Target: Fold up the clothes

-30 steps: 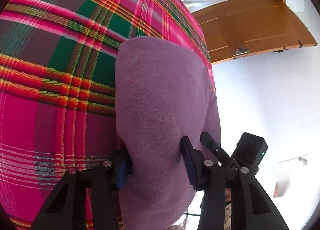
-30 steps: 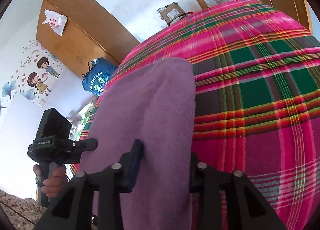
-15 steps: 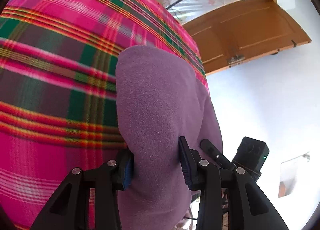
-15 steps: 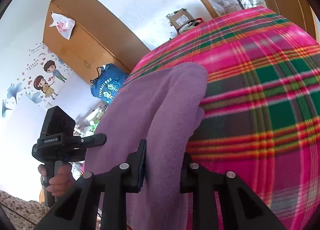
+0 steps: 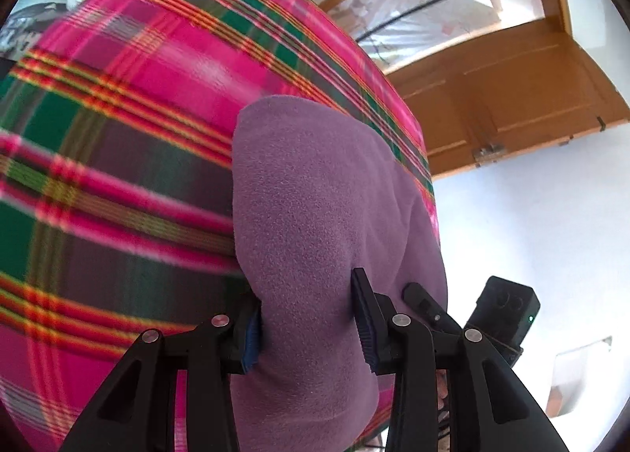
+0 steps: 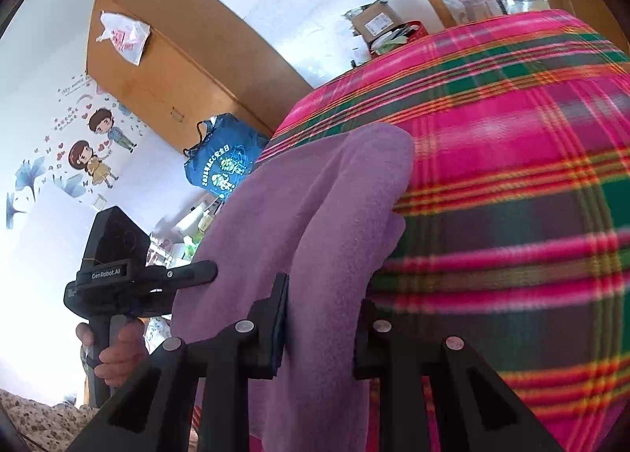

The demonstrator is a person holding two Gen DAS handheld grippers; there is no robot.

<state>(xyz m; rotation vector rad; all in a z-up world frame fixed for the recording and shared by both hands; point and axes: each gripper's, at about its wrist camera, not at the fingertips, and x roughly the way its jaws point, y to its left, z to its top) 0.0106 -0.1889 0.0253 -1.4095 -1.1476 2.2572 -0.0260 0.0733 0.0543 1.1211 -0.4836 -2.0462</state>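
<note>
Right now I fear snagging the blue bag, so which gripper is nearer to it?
Left. The left gripper clamps the purple garment on the side toward the blue bag; the right gripper, its fingers having just been closing on the garment, holds the opposite side, farther away.

You're working in bright daylight; the white wall (image 5: pixel 531 215) blows out to glare. The plaid cloth (image 5: pixel 118 176) smears with motion blur, and fisheye bending darkens every corner.
</note>
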